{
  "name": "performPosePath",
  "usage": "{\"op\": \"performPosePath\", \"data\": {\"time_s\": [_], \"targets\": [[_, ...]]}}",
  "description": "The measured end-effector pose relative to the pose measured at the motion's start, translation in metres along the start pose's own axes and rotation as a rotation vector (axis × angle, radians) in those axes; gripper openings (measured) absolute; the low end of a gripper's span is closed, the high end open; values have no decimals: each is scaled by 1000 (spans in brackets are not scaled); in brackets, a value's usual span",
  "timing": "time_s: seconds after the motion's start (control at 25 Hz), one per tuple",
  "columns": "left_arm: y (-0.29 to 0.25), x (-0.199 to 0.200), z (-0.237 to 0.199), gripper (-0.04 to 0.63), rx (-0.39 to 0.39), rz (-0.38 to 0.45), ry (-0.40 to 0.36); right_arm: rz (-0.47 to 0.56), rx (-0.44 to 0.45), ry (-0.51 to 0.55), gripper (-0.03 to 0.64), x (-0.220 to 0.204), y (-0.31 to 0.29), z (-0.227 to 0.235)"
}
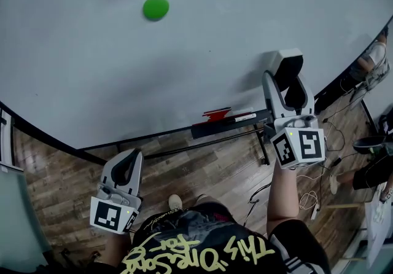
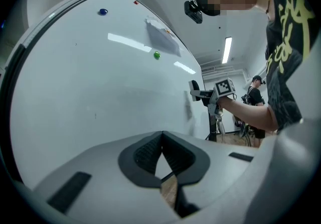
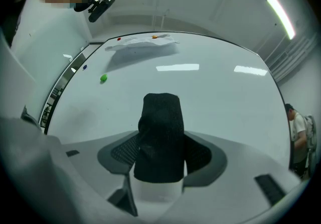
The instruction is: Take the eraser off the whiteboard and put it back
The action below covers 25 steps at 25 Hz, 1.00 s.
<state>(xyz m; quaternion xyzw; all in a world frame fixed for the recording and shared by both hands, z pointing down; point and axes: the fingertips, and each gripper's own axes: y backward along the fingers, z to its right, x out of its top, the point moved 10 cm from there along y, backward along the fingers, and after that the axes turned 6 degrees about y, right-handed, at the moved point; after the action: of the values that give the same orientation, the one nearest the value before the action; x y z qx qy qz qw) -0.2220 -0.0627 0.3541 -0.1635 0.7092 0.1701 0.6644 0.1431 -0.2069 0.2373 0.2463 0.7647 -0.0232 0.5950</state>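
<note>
Between the jaws of the right tongs (image 3: pixel 159 153) an eraser (image 3: pixel 159 135) is clamped, its black felt end directed at the whiteboard (image 1: pixel 184 51) and its white body seated toward the jaw roots. In the head view the eraser is seen close against the board surface ahead of these tongs; whether felt and board touch cannot be told. Well beyond the eraser and off to the left of the right tongs, a green magnet (image 1: pixel 155 7) is fixed to the board. Just below the right tongs, along the board's lower edge, a tray (image 1: pixel 212 129) is mounted, and a red marker (image 1: pixel 216 113) is laid on it. The left tongs (image 1: pixel 126 168) are held low, well apart from the board and from the right tongs, over the wooden floor (image 1: pixel 202 165); their jaws are closed together at the tips, with nothing gripped between the pads.
</note>
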Motion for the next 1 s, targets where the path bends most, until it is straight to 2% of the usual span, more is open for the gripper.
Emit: {"op": "performPosePath", "data": {"time_s": [0.08,0.32,1.0], "targets": [[-2,0,-1,8,-11,3,-17,4,0,-10,258,1,3,-1],[-7,2,2,8,-14,-11,38,16,-10,-23,259,9,17,0],[-18,2,8,8,-64,-13,32,29,-27,-40,259,17,49,-6]]}}
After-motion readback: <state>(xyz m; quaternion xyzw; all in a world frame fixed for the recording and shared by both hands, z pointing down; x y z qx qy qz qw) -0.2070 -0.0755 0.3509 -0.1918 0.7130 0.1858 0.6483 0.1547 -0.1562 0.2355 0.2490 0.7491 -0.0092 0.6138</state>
